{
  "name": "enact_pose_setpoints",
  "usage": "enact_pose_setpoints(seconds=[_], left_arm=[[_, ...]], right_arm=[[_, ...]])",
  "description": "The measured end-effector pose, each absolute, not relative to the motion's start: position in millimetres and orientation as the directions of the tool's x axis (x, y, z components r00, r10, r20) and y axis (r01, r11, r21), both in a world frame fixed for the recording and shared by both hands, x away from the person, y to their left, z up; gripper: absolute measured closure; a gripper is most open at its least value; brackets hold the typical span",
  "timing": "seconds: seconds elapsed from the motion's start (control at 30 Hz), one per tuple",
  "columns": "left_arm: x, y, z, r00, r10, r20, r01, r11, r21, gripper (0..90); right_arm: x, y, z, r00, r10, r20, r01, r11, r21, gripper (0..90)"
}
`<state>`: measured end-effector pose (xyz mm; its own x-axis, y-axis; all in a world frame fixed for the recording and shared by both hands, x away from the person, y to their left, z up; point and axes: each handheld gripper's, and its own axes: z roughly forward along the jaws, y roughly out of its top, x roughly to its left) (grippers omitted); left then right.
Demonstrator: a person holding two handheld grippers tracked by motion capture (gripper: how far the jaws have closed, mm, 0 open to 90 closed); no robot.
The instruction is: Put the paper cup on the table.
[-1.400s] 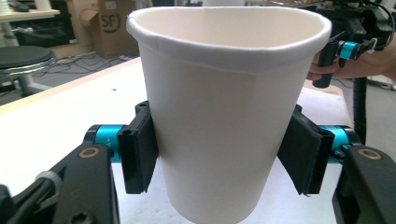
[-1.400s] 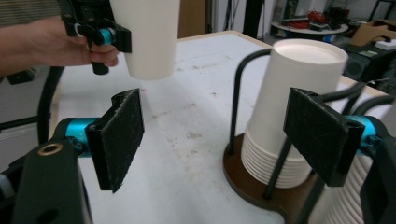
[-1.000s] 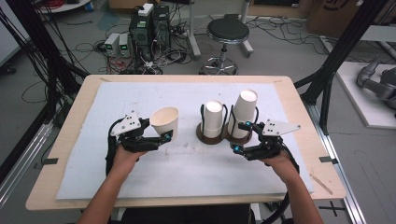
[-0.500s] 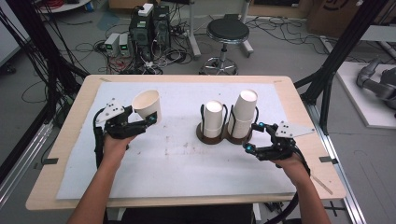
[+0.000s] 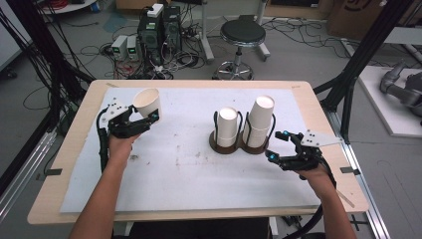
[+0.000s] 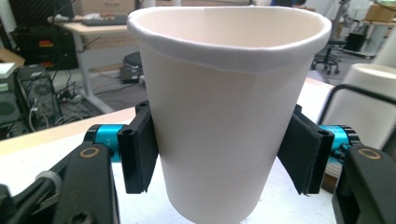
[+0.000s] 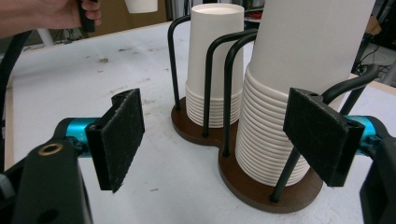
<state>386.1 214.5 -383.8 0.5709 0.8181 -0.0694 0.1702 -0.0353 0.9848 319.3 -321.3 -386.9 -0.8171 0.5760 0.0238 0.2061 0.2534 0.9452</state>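
At table's far left | left gripper point(image 5: 141, 118) squeezes upright paper cup point(image 5: 147, 102) | right gripper point(image 5: 279, 146) open, cup stack point(image 5: 259, 124) just ahead

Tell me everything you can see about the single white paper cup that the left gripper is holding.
The single white paper cup is a plain tapered cup with a rolled rim, empty inside. The left gripper clamps its lower wall between two black pads, one on each side. It is held mouth-up, tilted slightly, over the far left of the white table mat, well apart from the stacked cups in the holder.

Black stool point(image 5: 242, 34); computers point(image 5: 160, 27) behind table point(image 5: 318, 114)
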Motion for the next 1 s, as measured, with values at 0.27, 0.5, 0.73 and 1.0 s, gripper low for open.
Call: enact_pose_setpoints(seconds=[0.27, 0.5, 0.73, 1.0], left_arm=[[402.8, 215.6, -400.9, 0.534, 0.840, -0.092, 0.223, -0.035, 0.974, 35.5], [407.7, 211.8, -408.0, 0.542, 0.835, -0.094, 0.239, -0.046, 0.970, 35.8], [409.8, 210.7, -410.8, 0.541, 0.836, -0.089, 0.249, -0.059, 0.967, 36.0], [411.4, 212.5, -412.5, 0.535, 0.839, -0.097, 0.256, -0.052, 0.965, 36.1]], right_arm=[[319.1, -321.5, -387.9, -0.821, 0.570, 0.032, 0.211, 0.251, 0.945, 20.9], [318.8, -321.7, -387.9, -0.821, 0.570, 0.033, 0.211, 0.250, 0.945, 20.9], [319.0, -320.4, -388.6, -0.822, 0.568, 0.034, 0.214, 0.254, 0.943, 21.0], [321.5, -315.7, -386.6, -0.829, 0.557, 0.046, 0.216, 0.245, 0.945, 20.9]])
